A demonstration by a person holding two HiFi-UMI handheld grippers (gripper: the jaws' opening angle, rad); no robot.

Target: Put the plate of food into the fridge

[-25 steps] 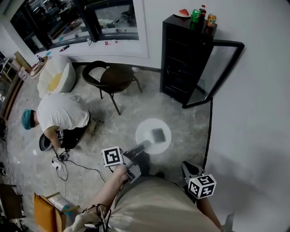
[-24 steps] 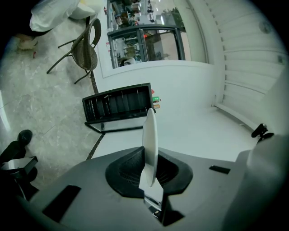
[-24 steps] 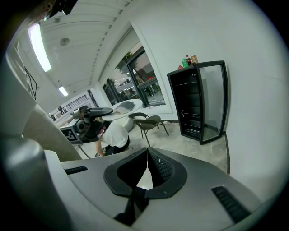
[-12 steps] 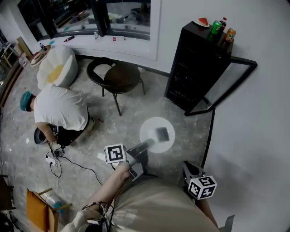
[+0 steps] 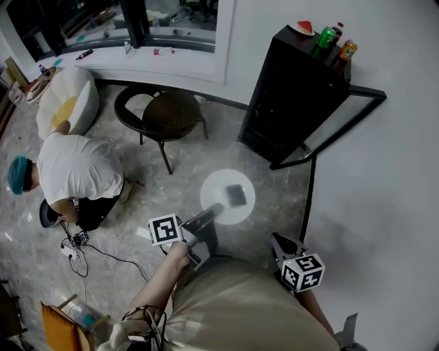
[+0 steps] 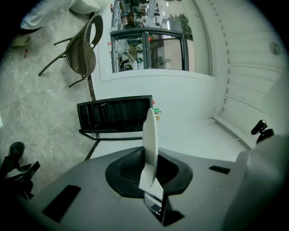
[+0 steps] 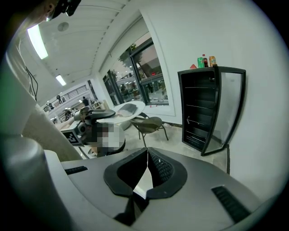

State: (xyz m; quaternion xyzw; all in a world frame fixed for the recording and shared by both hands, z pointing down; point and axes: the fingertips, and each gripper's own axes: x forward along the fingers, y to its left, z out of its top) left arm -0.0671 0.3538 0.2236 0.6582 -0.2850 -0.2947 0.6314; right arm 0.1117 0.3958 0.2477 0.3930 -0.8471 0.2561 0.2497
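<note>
Plate (image 5: 218,186) of food (image 5: 237,196): pinched by its rim in left tool (image 5: 213,213), held over the floor (image 5: 175,182), well apart from open fridge (image 5: 291,92). Right tool (image 5: 280,244): pressed together, empty. Step: carrying. Next: close on fridge, slide plate level onto a shelf (image 7: 198,107).

A pale grey marbled stone floor (image 5: 199,154) meets plain white walls (image 5: 384,192). A dark round woven chair on black metal legs (image 5: 168,113) stands below a wide dark-framed window (image 5: 182,17), near a white beanbag with a yellow patch (image 5: 62,103). Long ceiling strip lights (image 7: 37,41) glow.
</note>
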